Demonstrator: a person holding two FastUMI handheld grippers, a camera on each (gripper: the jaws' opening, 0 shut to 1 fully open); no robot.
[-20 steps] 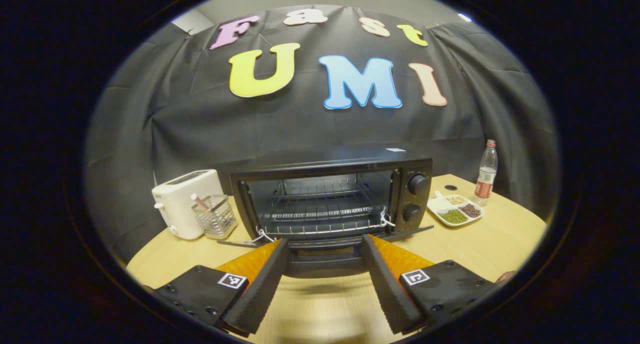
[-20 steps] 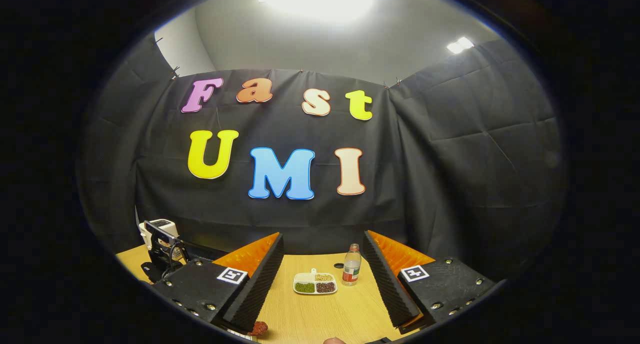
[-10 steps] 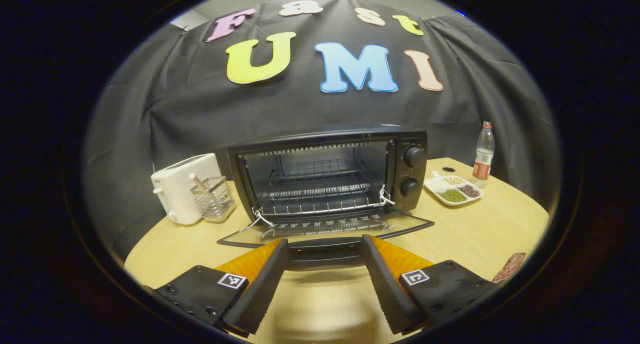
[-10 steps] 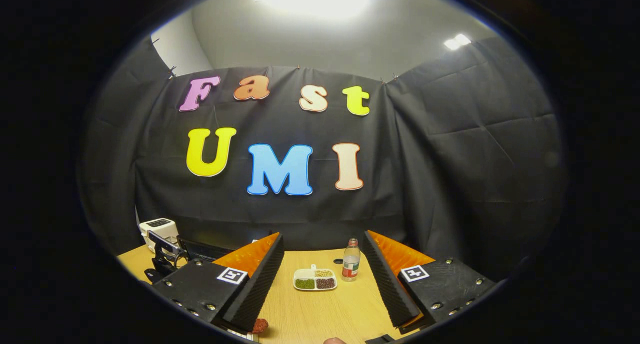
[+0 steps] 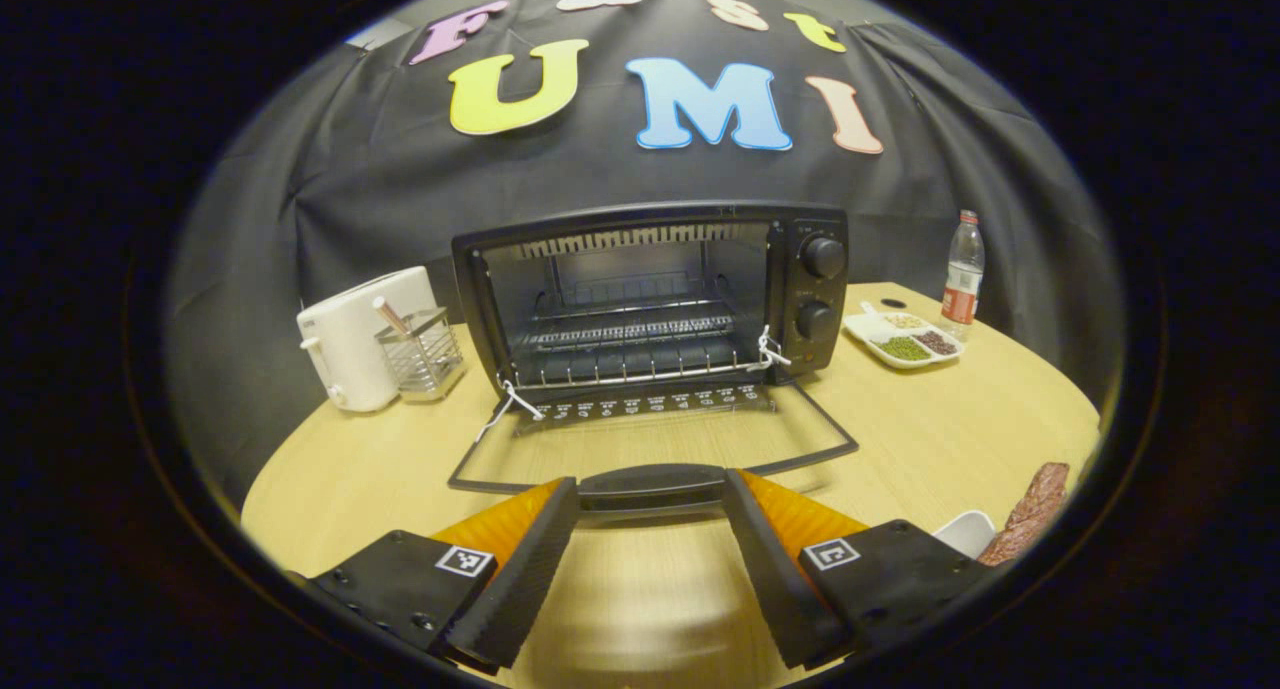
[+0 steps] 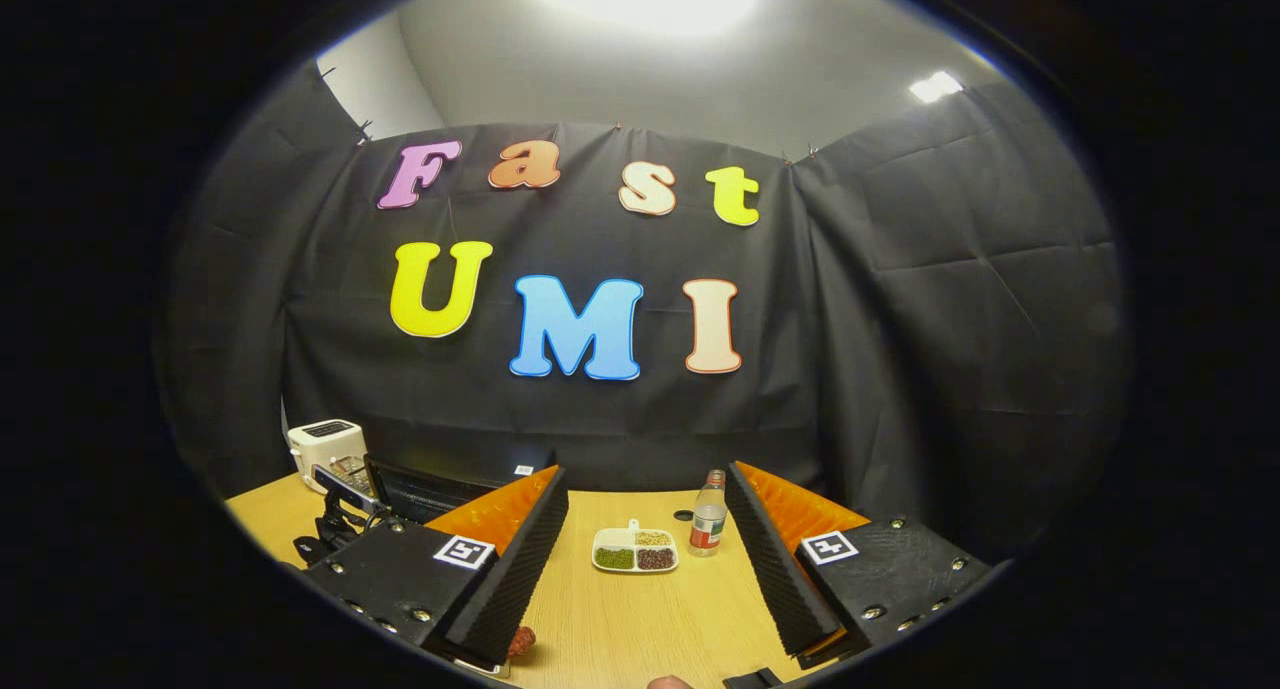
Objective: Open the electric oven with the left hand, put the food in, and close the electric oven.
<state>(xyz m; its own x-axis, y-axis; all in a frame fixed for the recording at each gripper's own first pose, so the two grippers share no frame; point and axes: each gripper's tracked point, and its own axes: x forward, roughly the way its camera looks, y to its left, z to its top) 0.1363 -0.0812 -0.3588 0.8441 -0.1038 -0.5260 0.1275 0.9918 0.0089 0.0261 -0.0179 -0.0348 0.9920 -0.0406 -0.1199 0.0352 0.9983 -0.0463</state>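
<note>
The black electric oven stands at the middle of the round wooden table, its wire rack bare. Its glass door is folded down almost flat. The door's handle lies crosswise between the fingertips of my left gripper, whose jaws stand wide apart. A reddish-brown piece of food rests on a white plate at the lower right. In the right gripper view, my right gripper hangs open over the table with nothing in it. The food shows by its left finger.
A white toaster and a wire utensil holder stand left of the oven. To its right are a divided dish of beans and a plastic bottle. The other gripper shows at left in the right gripper view.
The oven door has swung down from nearly level with the opening to almost flat, with my left gripper following the handle down and back. The right gripper has barely shifted.
</note>
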